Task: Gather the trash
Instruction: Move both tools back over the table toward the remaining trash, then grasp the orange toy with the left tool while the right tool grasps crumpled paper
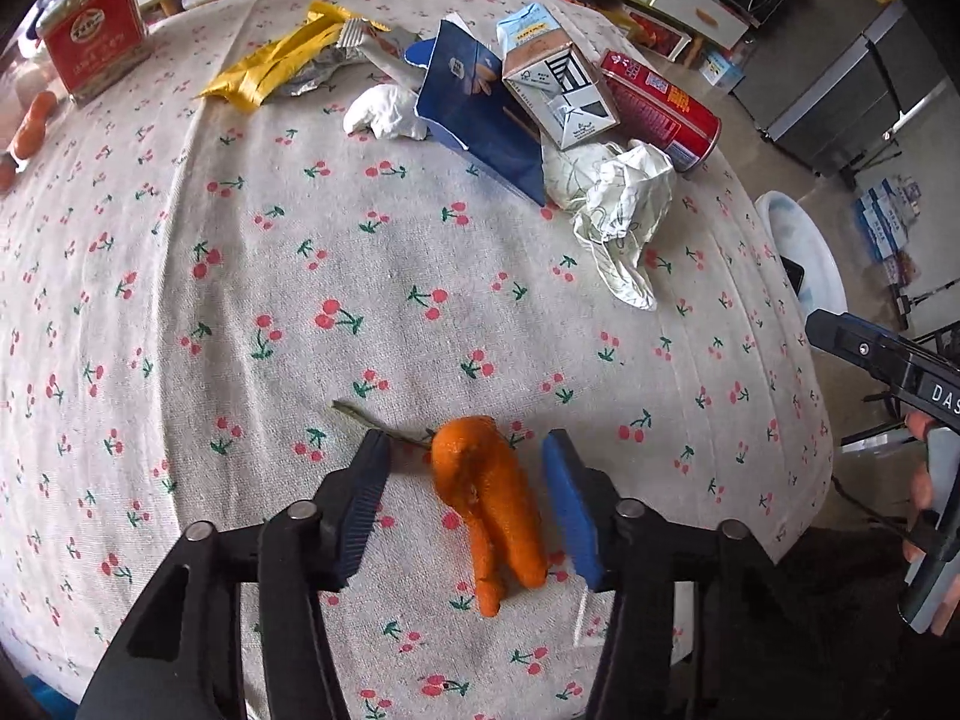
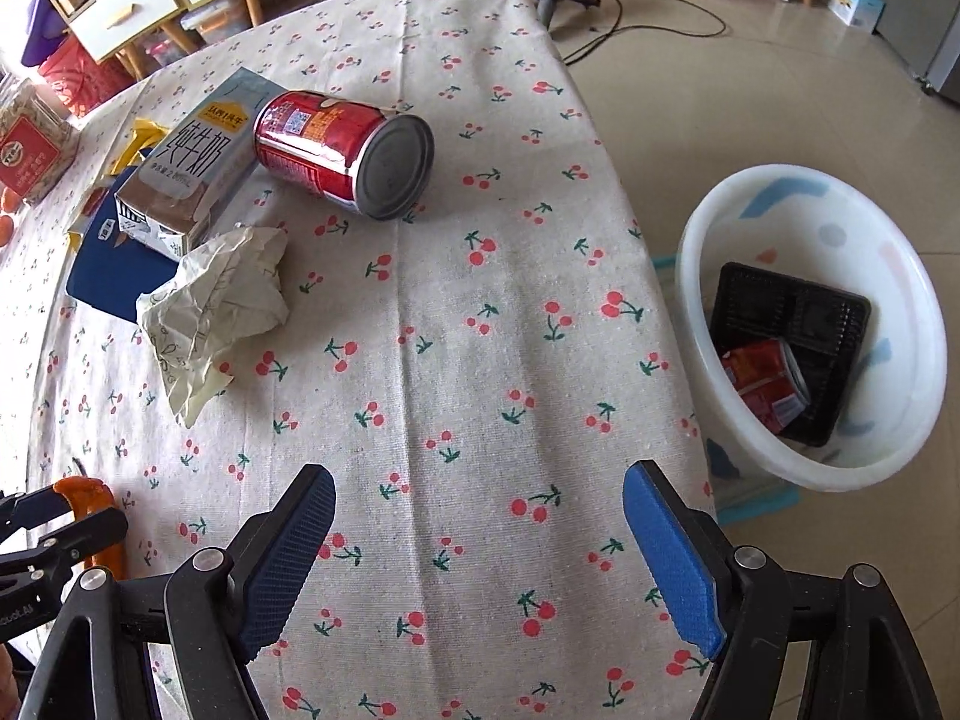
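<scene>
Now | my left tongs (image 1: pixel 465 501) gape around curled orange peel (image 1: pixel 489 504), untouched | close low, squarely | right tongs (image 2: pixel 480 564) wide, empty.

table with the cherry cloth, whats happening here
A person is clearing trash off the table with a claw in each hand. The left claw is open around an orange peel, not yet gripping it. The right claw hangs open and empty. A can, a milk carton and crumpled paper wait; the bin already holds some.
</scene>
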### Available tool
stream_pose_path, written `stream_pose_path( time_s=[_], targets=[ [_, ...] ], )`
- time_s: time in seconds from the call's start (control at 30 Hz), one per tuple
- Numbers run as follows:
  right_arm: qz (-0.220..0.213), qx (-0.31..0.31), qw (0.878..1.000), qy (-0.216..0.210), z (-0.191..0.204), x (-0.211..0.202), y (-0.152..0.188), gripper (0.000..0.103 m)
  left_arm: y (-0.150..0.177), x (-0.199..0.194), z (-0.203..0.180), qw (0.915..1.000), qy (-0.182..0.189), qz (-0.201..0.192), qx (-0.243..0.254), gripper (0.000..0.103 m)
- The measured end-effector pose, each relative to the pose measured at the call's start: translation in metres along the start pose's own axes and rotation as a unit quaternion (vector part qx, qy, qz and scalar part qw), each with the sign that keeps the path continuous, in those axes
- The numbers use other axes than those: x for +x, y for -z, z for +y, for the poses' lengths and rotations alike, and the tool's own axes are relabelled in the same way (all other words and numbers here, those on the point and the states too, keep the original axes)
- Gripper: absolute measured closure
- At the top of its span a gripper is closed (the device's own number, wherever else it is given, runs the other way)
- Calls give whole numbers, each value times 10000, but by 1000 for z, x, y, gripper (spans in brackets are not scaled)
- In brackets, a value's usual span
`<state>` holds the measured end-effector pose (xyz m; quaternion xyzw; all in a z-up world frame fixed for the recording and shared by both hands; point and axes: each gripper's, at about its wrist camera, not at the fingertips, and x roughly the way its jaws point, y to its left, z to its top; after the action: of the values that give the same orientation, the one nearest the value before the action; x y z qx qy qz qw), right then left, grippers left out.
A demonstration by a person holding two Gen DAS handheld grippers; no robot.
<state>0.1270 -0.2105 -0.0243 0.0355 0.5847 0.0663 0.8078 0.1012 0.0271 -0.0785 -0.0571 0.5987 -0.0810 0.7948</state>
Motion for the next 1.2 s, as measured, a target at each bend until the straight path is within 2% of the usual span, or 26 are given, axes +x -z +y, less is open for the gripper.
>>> stream_pose_path(
  time_s=[0.03,0.07,0.13,0.33,0.53,0.73,0.93,1.0,1.07,1.13,1.2],
  targets=[
    [13,-6,10000,-3,1,1,0,20,-1,0,-1,10000,-11,-24,49,75],
    [24,-12,10000,-17,2,2,-1,20,-3,-1,-1,10000,-1,-51,62,80],
    [39,-18,10000,-40,5,3,-3,20,-7,-5,-1,9999,31,-123,52,83],
    [77,-54,9995,-308,27,8,-12,20,-19,-34,9,9982,149,-577,-42,84],
    [38,-253,9973,-693,63,13,-26,20,-24,-55,27,9959,-70,-896,-128,84],
    [87,-426,9952,-871,93,30,-41,20,-24,-58,42,9952,-18,-932,-309,84],
    [167,-340,9951,-911,102,53,-61,20,-23,-61,52,9949,11,-931,-400,84],
    [207,-243,9949,-959,101,61,-63,25,-24,-61,54,9947,23,-941,-415,84],
    [272,-124,9933,-1117,96,67,-64,40,-24,-62,55,9945,39,-956,-423,84],
    [309,-34,9920,-1220,95,68,-64,42,-24,-63,56,9943,55,-970,-432,84],
    [258,-84,9917,-1255,96,62,-65,53,-23,-65,57,9940,65,-997,-443,84]
  ],
)
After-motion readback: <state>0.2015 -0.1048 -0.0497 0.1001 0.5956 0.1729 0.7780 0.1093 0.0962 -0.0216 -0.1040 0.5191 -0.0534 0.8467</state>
